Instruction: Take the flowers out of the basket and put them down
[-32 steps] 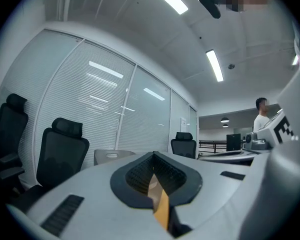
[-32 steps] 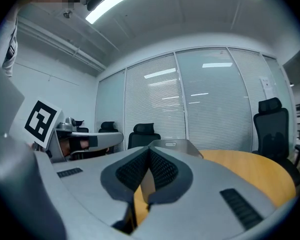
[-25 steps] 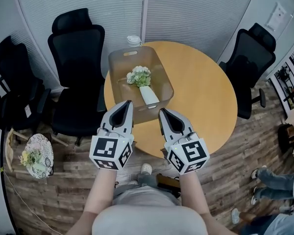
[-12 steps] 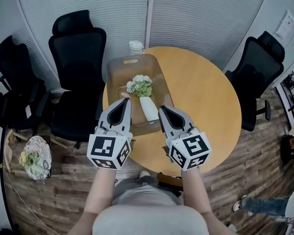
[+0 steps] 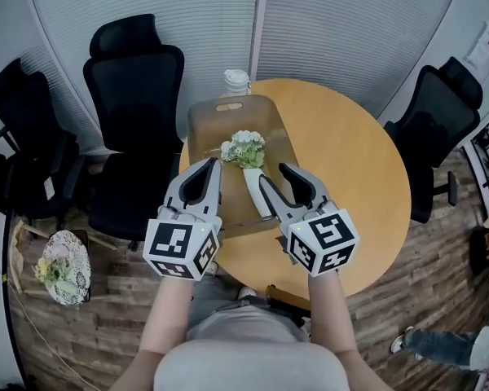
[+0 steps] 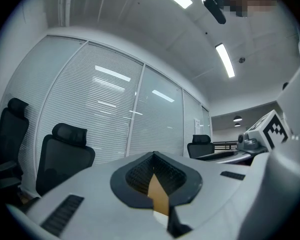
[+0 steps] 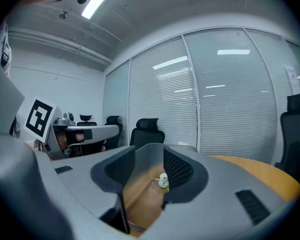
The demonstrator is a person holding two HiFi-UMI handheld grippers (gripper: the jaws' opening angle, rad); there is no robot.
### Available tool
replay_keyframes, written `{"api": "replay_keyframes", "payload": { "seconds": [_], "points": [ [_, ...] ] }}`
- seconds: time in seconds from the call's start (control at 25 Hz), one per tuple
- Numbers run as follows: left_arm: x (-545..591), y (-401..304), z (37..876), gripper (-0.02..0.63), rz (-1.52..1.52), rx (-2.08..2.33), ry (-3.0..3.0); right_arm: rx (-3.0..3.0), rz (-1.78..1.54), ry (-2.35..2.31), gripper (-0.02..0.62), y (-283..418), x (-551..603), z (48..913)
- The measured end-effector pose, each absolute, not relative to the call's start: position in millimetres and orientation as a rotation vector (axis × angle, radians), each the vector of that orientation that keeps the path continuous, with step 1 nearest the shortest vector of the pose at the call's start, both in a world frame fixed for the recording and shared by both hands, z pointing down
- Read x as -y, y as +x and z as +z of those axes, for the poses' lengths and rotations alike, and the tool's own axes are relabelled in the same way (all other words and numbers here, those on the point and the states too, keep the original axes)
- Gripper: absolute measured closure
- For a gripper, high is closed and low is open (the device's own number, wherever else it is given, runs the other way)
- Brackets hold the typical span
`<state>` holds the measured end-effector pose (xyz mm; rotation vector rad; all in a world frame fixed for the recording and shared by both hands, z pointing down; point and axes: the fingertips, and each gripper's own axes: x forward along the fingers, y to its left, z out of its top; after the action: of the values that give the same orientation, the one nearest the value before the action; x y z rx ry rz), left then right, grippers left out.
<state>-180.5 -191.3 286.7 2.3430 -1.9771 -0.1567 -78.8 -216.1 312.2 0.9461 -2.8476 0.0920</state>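
Jaws of the left gripper (image 5: pixel 213 164) sit pressed together at the tips with nothing between them, its nose over the near left wall of the basket (image 5: pixel 228 114). Just beside it, the right gripper (image 5: pixel 272 173) has just been opening its jaws. They now stand spread, pads pressing on nothing, and through the gap its own view shows the basket's brown inside and one pale bloom farther in. Both grippers are held above the near edge of the round wooden table (image 5: pixel 354 165). The translucent brown basket stands on the table's left part, its long side running away from the person. Inside it the flowers (image 5: pixel 246 147), a small white and green bunch in a white vase (image 5: pixel 257 192), lie tipped over. The blooms point toward the far end and the vase's foot toward the person, just beside one finger of the right gripper; whether they touch cannot be told. Behind the basket's far end stands a white-capped bottle (image 5: pixel 235 81). A black office chair (image 5: pixel 134 72) stands beyond the table's left side, a second black chair (image 5: pixel 440 108) at its right. White slatted blinds (image 5: pixel 326 23) close the back.
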Motion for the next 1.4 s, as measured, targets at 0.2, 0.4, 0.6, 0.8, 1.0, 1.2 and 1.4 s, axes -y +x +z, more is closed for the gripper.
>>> {"api": "replay_keyframes", "payload": {
  "seconds": [0.2, 0.4, 0.6, 0.8, 1.0, 1.2, 1.4],
  "points": [
    [214, -205, 276, 0.601, -0.158, 1.923, 2.398, 2.793, 0.110, 0.987, 0.337, -98, 244, 311],
    [238, -226, 273, 0.601, -0.172, 1.862, 2.432, 2.678, 0.098, 0.968, 0.325, -119, 267, 324],
    [256, -238, 277, 0.601, -0.195, 1.791, 2.458, 2.544, 0.196, 0.960, 0.353, -134, 282, 356],
    [268, -249, 285, 0.601, -0.194, 1.724, 2.476, 2.403, 0.277, 0.928, 0.353, -143, 293, 393],
    [278, -263, 294, 0.603, -0.203, 1.673, 2.475, 2.289, 0.312, 0.876, 0.337, -151, 306, 423],
    [286, -267, 299, 0.601, -0.212, 1.632, 2.480, 2.182, 0.381, 0.785, 0.317, -156, 311, 456],
    [295, -274, 302, 0.601, -0.236, 1.610, 2.466, 2.061, 0.477, 0.740, 0.308, -151, 316, 492]
  ]
}}
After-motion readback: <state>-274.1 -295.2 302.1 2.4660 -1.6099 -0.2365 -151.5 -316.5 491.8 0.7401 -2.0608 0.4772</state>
